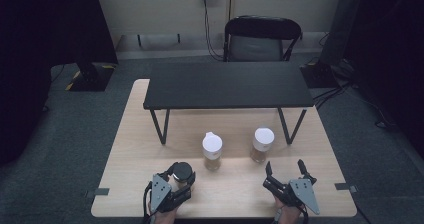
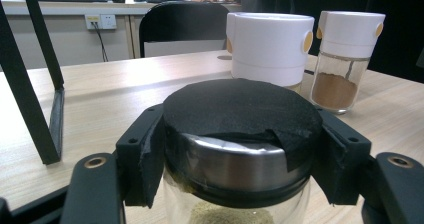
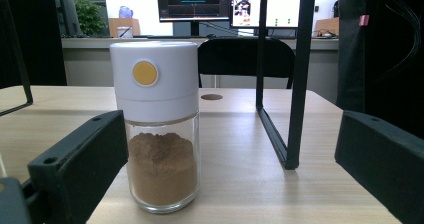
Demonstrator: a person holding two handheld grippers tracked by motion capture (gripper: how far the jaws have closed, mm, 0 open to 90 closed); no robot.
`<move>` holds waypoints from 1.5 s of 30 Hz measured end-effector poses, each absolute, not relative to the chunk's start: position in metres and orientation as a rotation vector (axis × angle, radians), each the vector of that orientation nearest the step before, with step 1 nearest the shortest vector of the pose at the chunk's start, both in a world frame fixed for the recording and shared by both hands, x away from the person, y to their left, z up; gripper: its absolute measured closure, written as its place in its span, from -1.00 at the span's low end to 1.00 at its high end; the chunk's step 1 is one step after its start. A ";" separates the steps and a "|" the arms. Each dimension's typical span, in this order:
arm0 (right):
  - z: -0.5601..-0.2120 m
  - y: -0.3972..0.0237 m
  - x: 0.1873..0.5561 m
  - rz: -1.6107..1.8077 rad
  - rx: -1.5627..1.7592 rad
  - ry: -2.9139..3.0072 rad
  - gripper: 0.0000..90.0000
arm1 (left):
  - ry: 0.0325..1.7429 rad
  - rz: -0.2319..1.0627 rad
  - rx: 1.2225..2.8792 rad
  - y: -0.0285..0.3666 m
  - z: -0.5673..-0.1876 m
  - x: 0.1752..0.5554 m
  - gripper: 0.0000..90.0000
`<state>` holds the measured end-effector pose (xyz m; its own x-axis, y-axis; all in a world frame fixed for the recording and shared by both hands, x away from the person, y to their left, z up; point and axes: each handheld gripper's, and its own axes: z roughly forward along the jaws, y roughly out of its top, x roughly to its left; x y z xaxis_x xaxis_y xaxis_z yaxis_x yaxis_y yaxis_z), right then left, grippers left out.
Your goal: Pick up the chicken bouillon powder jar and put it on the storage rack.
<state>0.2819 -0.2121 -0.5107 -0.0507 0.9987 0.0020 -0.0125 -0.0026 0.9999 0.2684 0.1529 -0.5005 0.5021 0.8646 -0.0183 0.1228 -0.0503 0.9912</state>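
Gripping a black-lidded jar [image 1: 182, 172] near the front edge of the table [image 1: 130, 149], the left gripper [image 1: 176, 180] comes in from the bottom of the high view with the person's left hand [image 1: 162, 215] behind it, its body angled forward and a little toward the middle of the table. Its jaws press on either side of the jar just under the lid; the left gripper view shows the black pads against the metal band of the jar [image 2: 242, 149] on both sides. The jar stands upright on the table and holds a pale yellowish powder, visible through the glass at the bottom of that view.

The right gripper [image 1: 286, 170] rests at the front right of the table, pointing forward, its jaws spread wide with nothing between them. Ahead of it, apart from both jaws, stands the right white-capped jar [image 1: 262, 144], upright, with a yellow round spot on its cap and brown powder filling roughly the lower half of the glass [image 3: 161, 166].

A second white-capped jar [image 1: 212, 151] stands upright between the other two, just beyond the black-lidded one; in the left gripper view its wide white cap [image 2: 270, 46] rises right behind the black lid. Its contents look brownish, though mostly hidden.

Behind the jars a black shelf [image 1: 227, 85] on thin legs spans the far part of the table, and a black chair [image 1: 261, 38] stands beyond it.
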 end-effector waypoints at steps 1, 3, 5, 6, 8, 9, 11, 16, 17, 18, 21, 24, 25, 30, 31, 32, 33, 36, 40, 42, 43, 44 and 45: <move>-0.511 -0.212 0.282 1.254 1.177 1.236 -1.00 | 0.889 0.758 1.518 0.153 -0.501 0.268 -0.28; -0.511 -0.212 0.282 1.254 1.177 1.236 -1.00 | 0.884 0.765 1.519 0.153 -0.501 0.267 -0.27; -0.511 -0.212 0.282 1.254 1.177 1.236 -1.00 | 0.884 0.773 1.516 0.152 -0.501 0.266 -0.27; -0.511 -0.212 0.282 1.254 1.177 1.236 -1.00 | 0.882 0.778 1.517 0.152 -0.501 0.265 -0.27; -0.511 -0.212 0.282 1.254 1.177 1.236 -1.00 | 0.881 0.779 1.517 0.152 -0.500 0.265 -0.26; -0.511 -0.212 0.282 1.254 1.177 1.236 -1.00 | 0.880 0.777 1.518 0.152 -0.500 0.265 -0.26; -0.511 -0.212 0.282 1.254 1.177 1.236 -1.00 | 0.878 0.775 1.520 0.151 -0.500 0.265 -0.26; -0.511 -0.212 0.282 1.253 1.178 1.235 -1.00 | 0.880 0.774 1.519 0.151 -0.500 0.265 -0.26; -0.511 -0.212 0.282 1.253 1.178 1.235 -1.00 | 0.882 0.774 1.517 0.151 -0.499 0.265 -0.26; -0.511 -0.212 0.282 1.253 1.178 1.235 -1.00 | 0.885 0.773 1.513 0.151 -0.499 0.265 -0.26; -0.511 -0.212 0.282 1.253 1.178 1.235 -1.00 | 0.890 0.765 1.507 0.152 -0.499 0.265 -0.25; -0.511 -0.212 0.282 1.253 1.178 1.235 -1.00 | 0.895 0.754 1.497 0.154 -0.498 0.266 -0.25; -0.511 -0.212 0.282 1.253 1.177 1.235 -1.00 | 0.895 0.758 1.497 0.154 -0.497 0.266 -0.25; -0.511 -0.212 0.282 1.253 1.178 1.235 -1.00 | 0.893 0.757 1.496 0.155 -0.496 0.266 -0.25; -0.511 -0.212 0.282 1.253 1.178 1.235 -1.00 | 0.893 0.758 1.497 0.155 -0.495 0.266 -0.25; -0.511 -0.212 0.282 1.253 1.178 1.235 -1.00 | 0.893 0.758 1.499 0.156 -0.494 0.266 -0.25; -0.511 -0.212 0.282 1.253 1.178 1.235 -1.00 | 0.893 0.758 1.497 0.156 -0.493 0.267 -0.25; -0.511 -0.212 0.282 1.253 1.178 1.235 -1.00 | 0.890 0.763 1.496 0.157 -0.489 0.267 -0.24; -0.511 -0.212 0.282 1.253 1.178 1.235 -1.00 | 0.890 0.766 1.499 0.158 -0.487 0.267 -0.24; -0.511 -0.212 0.282 1.253 1.178 1.235 -1.00 | 0.891 0.767 1.498 0.158 -0.486 0.267 -0.24; -0.511 -0.212 0.282 1.253 1.178 1.235 -1.00 | 0.891 0.768 1.498 0.159 -0.485 0.268 -0.24; -0.511 -0.212 0.282 1.253 1.178 1.235 -1.00 | 0.891 0.768 1.498 0.159 -0.485 0.268 -0.24; -0.511 -0.212 0.282 1.253 1.178 1.235 -1.00 | 0.892 0.769 1.497 0.159 -0.485 0.268 -0.24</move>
